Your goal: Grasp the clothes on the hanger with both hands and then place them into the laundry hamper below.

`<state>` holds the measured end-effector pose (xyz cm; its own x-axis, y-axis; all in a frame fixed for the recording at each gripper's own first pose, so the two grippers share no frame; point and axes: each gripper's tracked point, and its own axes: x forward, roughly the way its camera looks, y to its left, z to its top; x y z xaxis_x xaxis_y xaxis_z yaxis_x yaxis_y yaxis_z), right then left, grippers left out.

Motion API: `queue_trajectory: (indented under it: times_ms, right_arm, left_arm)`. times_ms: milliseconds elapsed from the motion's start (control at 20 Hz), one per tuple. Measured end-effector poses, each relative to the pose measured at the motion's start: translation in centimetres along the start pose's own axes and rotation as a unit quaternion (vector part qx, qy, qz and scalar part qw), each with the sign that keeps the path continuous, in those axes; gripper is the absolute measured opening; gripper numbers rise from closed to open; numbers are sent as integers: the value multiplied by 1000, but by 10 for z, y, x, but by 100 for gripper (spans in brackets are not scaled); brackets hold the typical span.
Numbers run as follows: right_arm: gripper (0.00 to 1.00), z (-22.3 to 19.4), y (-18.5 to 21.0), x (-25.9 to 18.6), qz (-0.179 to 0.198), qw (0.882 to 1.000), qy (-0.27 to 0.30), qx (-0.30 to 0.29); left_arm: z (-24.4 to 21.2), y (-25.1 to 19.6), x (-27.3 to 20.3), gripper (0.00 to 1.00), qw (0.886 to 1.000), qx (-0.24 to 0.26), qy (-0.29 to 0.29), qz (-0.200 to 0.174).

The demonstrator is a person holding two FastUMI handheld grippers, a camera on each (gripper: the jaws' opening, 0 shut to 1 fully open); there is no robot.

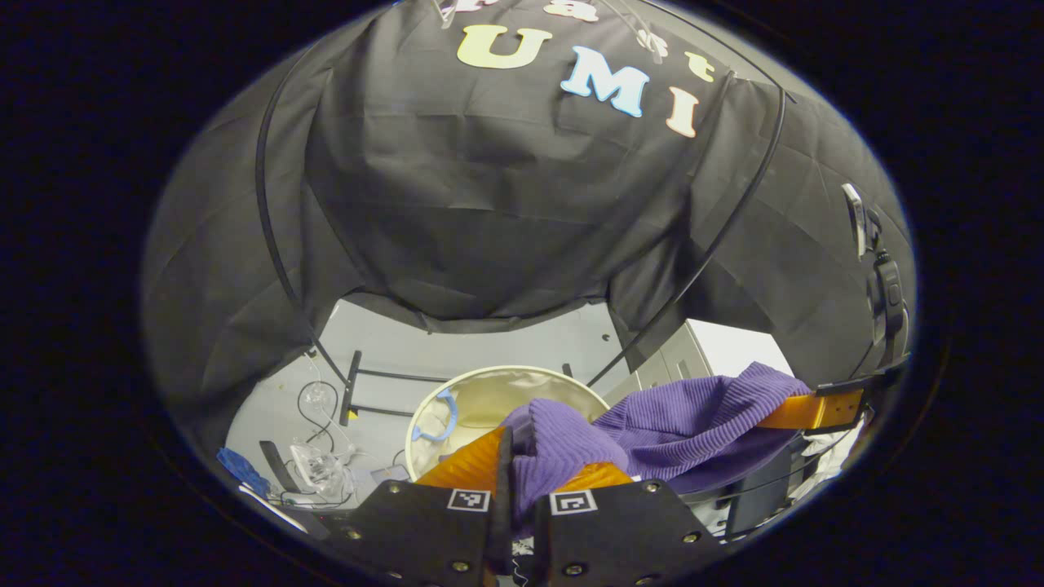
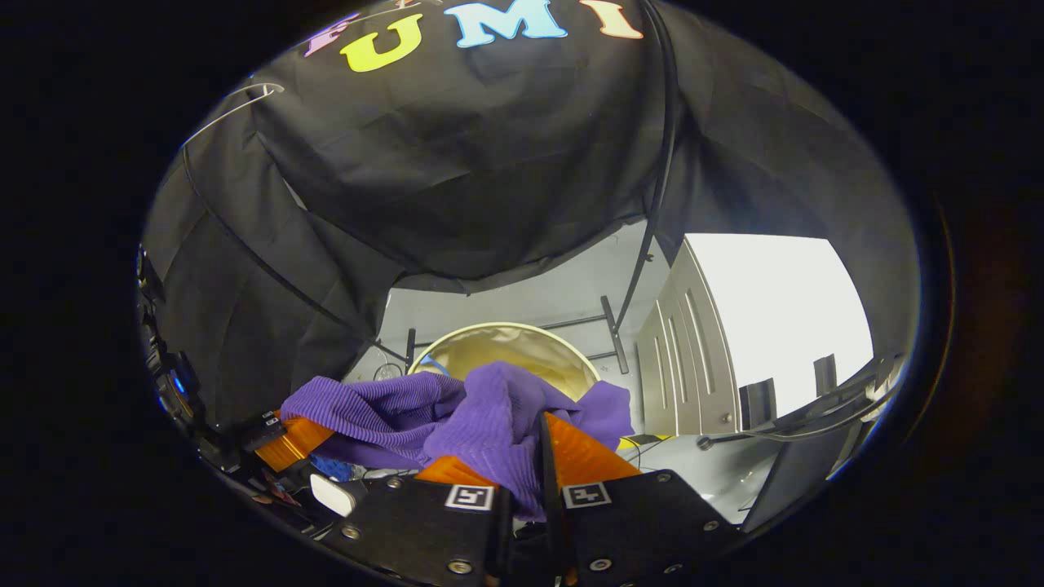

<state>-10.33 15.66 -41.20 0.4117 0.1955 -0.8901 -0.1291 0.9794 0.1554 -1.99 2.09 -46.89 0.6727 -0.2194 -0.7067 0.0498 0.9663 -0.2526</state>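
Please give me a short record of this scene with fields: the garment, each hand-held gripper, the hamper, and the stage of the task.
garment: purple ribbed cloth, stretched between both grippers
left hand-held gripper: shut on the cloth
right hand-held gripper: shut on the cloth
hamper: round, open, on the floor below the cloth
stage: cloth held above hamper, not yet dropped in
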Motion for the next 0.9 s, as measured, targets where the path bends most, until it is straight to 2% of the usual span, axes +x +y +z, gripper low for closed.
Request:
queue_trajectory:
  times_ms: [50,250,300,350,400,450,550,650,700,900]
  right_arm:
    - [30,0,0,-5,3,1000,3,-1]
    - [90,8,3,-27,32,999,-12,0]
    - [95,10,0,-35,33,999,-16,-4]
    - [92,12,-4,-41,34,999,-20,-6]
    - [96,16,-6,-48,38,999,-27,-5]
    - [96,22,-10,-56,42,998,-37,-3]
    - [96,40,-22,-74,46,997,-66,0]
    - [96,62,-38,-97,53,993,-102,-4]
    - [96,74,-48,-111,57,991,-122,-11]
    - [95,128,-98,-172,59,974,-213,-49]
  left_arm:
    - [-3,5,-4,14,1000,6,-1,7]
    - [-2,12,-26,69,1000,11,-6,17]
    - [1,11,-30,83,1000,12,-12,21]
    - [5,13,-41,96,999,14,-18,27]
    - [11,12,-50,96,999,18,-26,34]
    - [17,8,-61,100,998,21,-35,41]
    - [32,-2,-84,96,997,25,-54,54]
    - [48,-17,-107,100,994,22,-76,70]
    - [57,-26,-121,96,993,17,-88,77]
    - [100,-71,-178,100,981,5,-149,122]
